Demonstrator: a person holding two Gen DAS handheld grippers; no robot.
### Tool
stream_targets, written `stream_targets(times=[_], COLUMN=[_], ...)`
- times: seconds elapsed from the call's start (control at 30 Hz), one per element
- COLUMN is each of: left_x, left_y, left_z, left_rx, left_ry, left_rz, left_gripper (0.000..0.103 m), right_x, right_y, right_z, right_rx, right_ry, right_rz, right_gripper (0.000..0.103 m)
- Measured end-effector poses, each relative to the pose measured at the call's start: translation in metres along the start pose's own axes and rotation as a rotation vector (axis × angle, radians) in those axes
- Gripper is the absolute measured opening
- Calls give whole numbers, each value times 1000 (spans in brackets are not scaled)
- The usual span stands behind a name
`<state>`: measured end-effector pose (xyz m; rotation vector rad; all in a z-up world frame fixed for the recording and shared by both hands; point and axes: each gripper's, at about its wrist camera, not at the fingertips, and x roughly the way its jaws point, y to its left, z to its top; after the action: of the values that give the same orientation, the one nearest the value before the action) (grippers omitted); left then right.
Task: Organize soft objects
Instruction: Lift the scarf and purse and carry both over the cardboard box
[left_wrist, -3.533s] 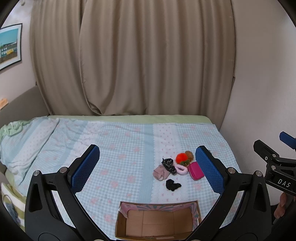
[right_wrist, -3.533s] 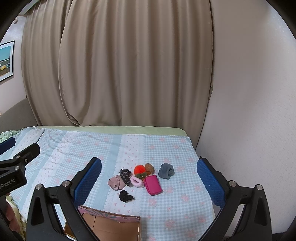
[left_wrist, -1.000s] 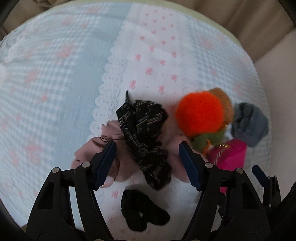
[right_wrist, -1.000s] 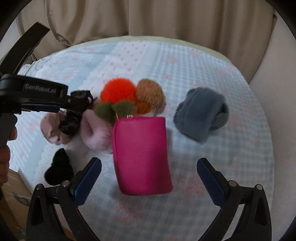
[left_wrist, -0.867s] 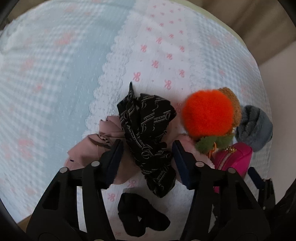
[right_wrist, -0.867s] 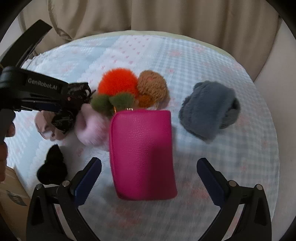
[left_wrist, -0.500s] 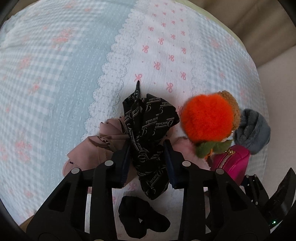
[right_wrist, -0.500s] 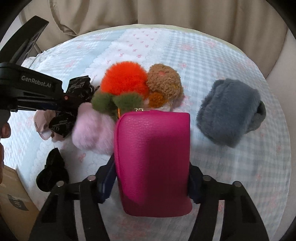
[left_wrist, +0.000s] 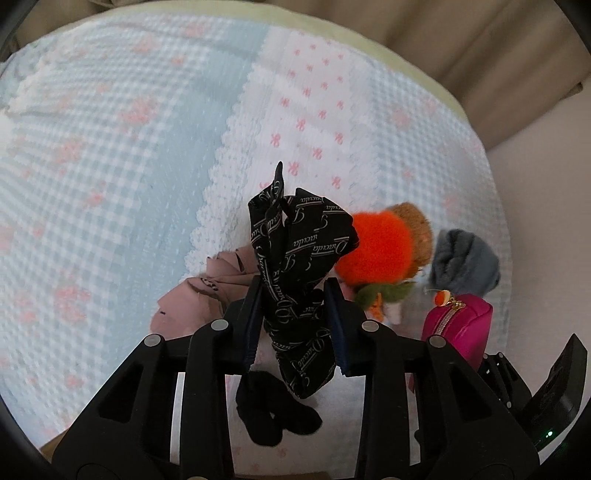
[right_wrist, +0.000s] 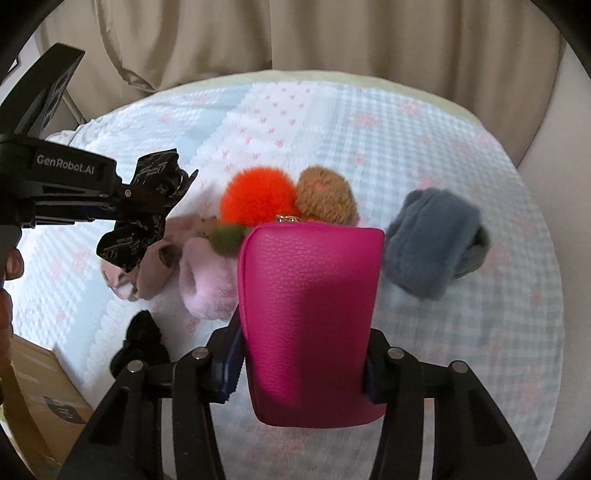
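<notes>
My left gripper is shut on a black scrunchie with pale lettering, which hangs just above the pile on the bed. My right gripper has a magenta zip pouch between its pads. Its jaws are closing and press on the pouch's sides. On the bed lie an orange pompom, a brown plush ball, a grey fluffy scrunchie, a pale pink fluffy scrunchie, a dusty pink cloth scrunchie and a small black scrunchie.
A checked blue and white bed cover lies under everything. A cardboard box stands at the bed's near left edge. Beige curtains hang behind the bed, and a wall closes the right side. A person's hand holds the left gripper.
The left jaws closed on the lettered black scrunchie and raised it off the pile. The right jaws came in from wide open onto the magenta pouch, which now stands up between them.
</notes>
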<state>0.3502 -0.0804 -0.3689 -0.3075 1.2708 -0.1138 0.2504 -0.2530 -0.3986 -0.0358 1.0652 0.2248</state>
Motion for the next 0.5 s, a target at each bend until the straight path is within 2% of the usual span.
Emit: stream_targets(times=[0.2,0.5], left_x=[-37,-124], left_y=[-14,-22], left_z=[-1,-26], left_rx=[12,28], left_ry=[-55,-148], left_rz=[-17,-40], left_gripper=[29,29], right_x=[-42,-129], right_y=[1,15], right_z=[9,20], right_rx=[25,34], right_ry=[-60,-160], right_rz=[-12,-36], right_gripper=[43,42])
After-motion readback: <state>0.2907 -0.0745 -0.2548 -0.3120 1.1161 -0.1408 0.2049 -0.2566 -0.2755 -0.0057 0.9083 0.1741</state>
